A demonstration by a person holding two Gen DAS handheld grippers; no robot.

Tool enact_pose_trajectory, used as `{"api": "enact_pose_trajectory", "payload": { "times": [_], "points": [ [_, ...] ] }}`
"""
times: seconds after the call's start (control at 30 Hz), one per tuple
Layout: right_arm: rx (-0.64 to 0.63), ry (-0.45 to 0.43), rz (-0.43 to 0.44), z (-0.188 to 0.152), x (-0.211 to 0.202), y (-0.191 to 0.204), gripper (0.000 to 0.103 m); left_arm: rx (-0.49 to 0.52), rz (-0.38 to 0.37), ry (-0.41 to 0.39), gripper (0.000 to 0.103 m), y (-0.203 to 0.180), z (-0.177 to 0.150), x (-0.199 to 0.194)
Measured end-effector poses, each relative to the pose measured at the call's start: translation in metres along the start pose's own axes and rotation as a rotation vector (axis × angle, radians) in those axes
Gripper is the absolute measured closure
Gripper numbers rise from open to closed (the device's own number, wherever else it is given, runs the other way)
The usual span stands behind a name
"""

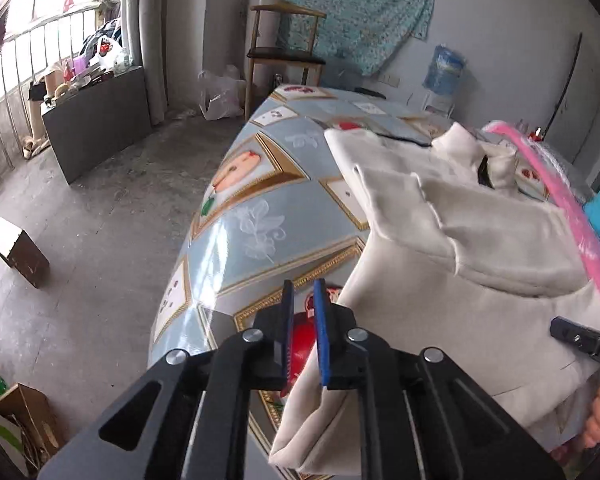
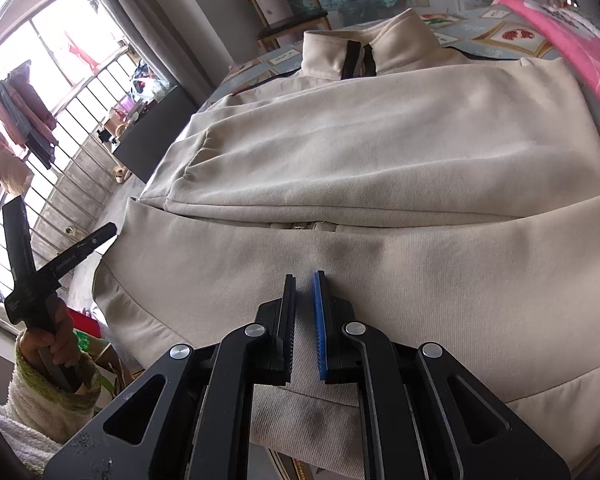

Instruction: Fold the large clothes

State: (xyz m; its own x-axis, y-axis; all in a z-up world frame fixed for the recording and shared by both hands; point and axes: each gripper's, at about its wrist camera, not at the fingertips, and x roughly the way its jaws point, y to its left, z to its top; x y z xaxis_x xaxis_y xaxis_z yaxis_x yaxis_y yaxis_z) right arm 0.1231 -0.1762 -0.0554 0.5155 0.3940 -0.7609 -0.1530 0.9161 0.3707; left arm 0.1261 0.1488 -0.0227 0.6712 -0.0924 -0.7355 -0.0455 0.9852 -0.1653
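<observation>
Left gripper [image 1: 303,282]: jaws nearly together, narrow gap seen at tips, beige hem fold pinched further back between pads. Right gripper [image 2: 304,276]: jaws likewise almost closed, clamped on hem fabric. Beige jacket [image 2: 380,152] spread on patterned tabletop [image 1: 256,208], collar far, sleeve folded across chest.

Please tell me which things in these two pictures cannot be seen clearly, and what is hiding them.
- Jacket hem: right wrist view, hidden behind the right gripper.
- Jacket corner by the left gripper: left wrist view, its lower fold is cut off by the frame edge.
- Table surface under the jacket: both views, covered by cloth.
- Pink item: blurred, cut by the edge.
</observation>
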Motion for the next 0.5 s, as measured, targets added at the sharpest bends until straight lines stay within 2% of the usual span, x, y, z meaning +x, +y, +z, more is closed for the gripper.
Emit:
{"api": "enact_pose_trajectory", "payload": {
  "times": [0.07, 0.13, 0.17, 0.2, 0.33, 0.47, 0.5],
  "points": [
    [0.006, 0.001, 0.005, 0.000, 0.000, -0.001, 0.095, 0.006, -0.030, -0.023, 0.093, -0.007, 0.003, -0.008],
    [0.006, 0.000, 0.004, 0.000, -0.001, 0.000, 0.095, 0.056, -0.093, -0.040, 0.092, -0.030, 0.003, -0.015],
    [0.005, -0.001, 0.002, 0.000, -0.001, 0.000, 0.095, 0.084, -0.150, -0.034, 0.090, -0.045, 0.001, -0.016],
    [0.006, -0.002, 0.002, 0.000, -0.001, 0.000, 0.095, 0.125, -0.241, -0.009, 0.089, -0.067, -0.004, -0.014],
    [0.021, 0.001, 0.003, 0.000, -0.001, -0.001, 0.095, 0.295, -0.440, 0.097, 0.088, -0.138, -0.028, 0.001],
    [0.041, 0.010, -0.007, 0.000, -0.007, -0.003, 0.091, 0.393, -0.492, 0.147, 0.088, -0.175, -0.046, 0.015],
    [0.047, 0.005, -0.020, 0.000, -0.012, -0.006, 0.081, 0.413, -0.471, 0.165, 0.088, -0.181, -0.050, 0.022]
  ]
}}
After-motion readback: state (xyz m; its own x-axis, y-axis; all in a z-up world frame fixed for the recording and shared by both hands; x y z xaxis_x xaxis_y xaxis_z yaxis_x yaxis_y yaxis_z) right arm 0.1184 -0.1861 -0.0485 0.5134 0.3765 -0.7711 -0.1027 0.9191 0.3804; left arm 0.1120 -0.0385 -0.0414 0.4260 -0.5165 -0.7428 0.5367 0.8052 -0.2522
